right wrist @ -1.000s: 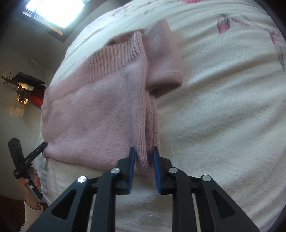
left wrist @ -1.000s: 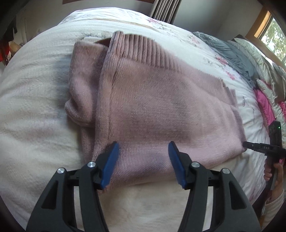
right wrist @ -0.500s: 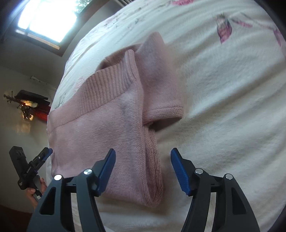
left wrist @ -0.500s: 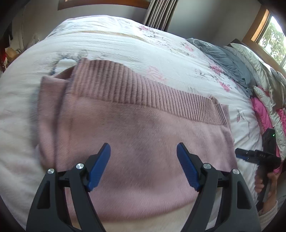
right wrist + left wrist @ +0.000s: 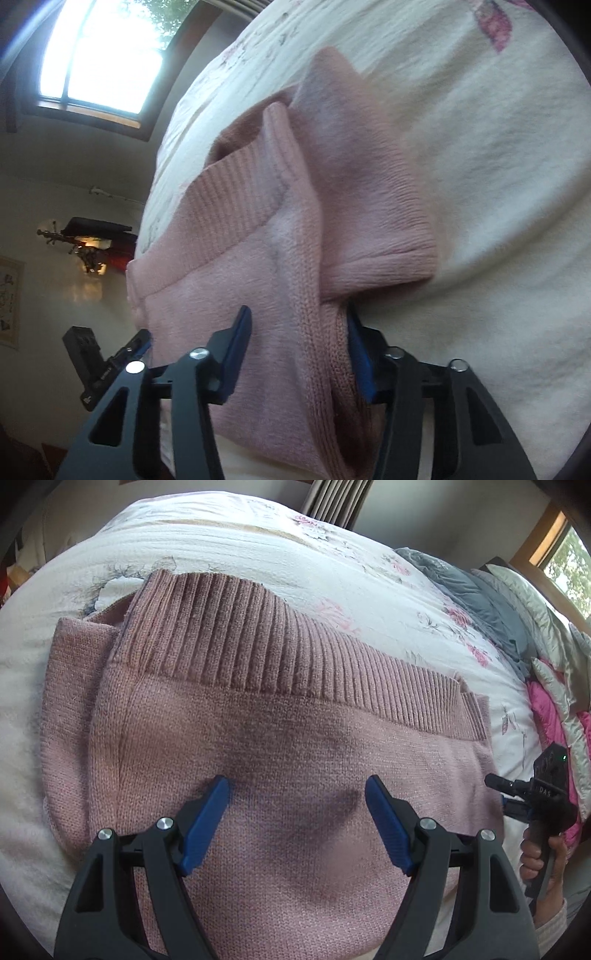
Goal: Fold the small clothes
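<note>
Now lying folded on bed (image 5: 258,554): pink sweater (image 5: 295,738), sleeve (image 5: 369,206) tucked over body, ribbed hem (image 5: 295,646) showing. Hovering over middle, left gripper (image 5: 297,812), tongs apart. Straddling folded side edge, right gripper (image 5: 299,350), tongs apart, not clamping. Remaining, likely: final fold in half

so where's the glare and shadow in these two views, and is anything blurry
Right wrist view: the window is blown out white, and the far sleeve of the sweater looks soft. Left wrist view: even light, sharp knit, with dark claw shadows on the sweater ahead of the left claw; both views bulge like fisheye.
</note>
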